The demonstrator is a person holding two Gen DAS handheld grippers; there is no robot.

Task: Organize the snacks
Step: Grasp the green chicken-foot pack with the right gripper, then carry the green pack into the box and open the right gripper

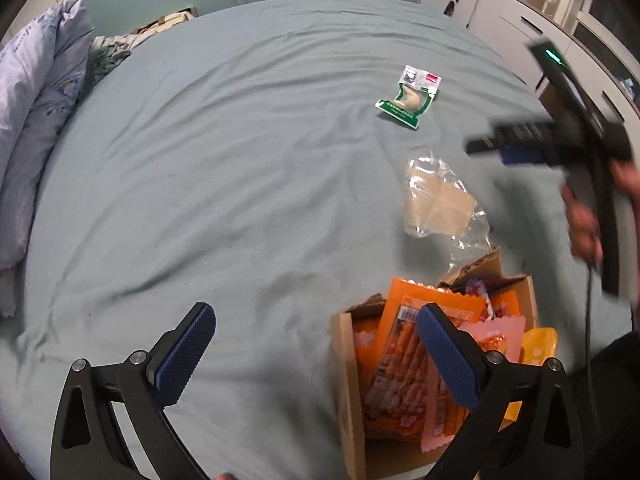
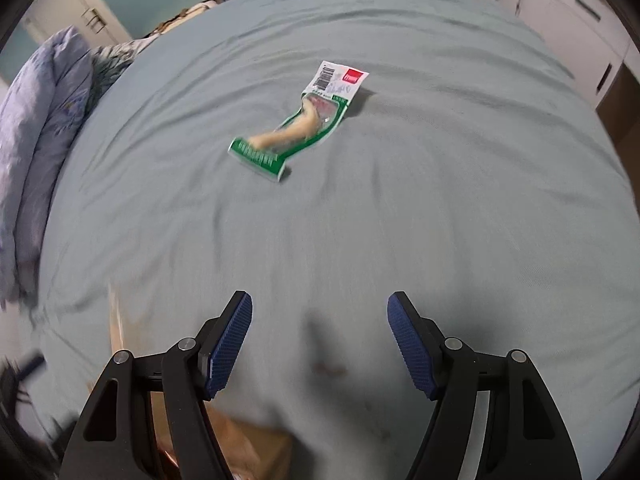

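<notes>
**A:** So what's seen going left to right? A bunched-up duvet (image 1: 36, 120) is piled at the far left edge of the bed sheet (image 1: 224, 184), probably shoved aside so a flat working area is left.

**B:** Right, and then the left gripper (image 1: 316, 356) is held low near the bottom, pointed steeply down. Its jaws are spread wide with nothing between the pads. One finger is seen over bare sheet, the other in front of the cardboard box (image 1: 344, 360). It looks like it's parked there to steady or guard the box, though that's only a guess.

**A:** The box is stuffed with orange snack packs (image 1: 400, 360), so most of the sorting seems done already.

**B:** Further right and up, a clear plastic bag (image 1: 436, 200) is left just beyond the box, and well past that a green-and-white packet (image 2: 296, 128) is lying flat on the sheet by itself. That one is likely next.

**A:** And the right gripper (image 2: 320, 344)?

**B:** Blurred in the left view, so it's being swung. From its own camera the jaws are plainly released, nothing gripped, and the packet is lined up ahead of them, still well apart. The flat pack will probably need to be pinched by an edge.
</notes>
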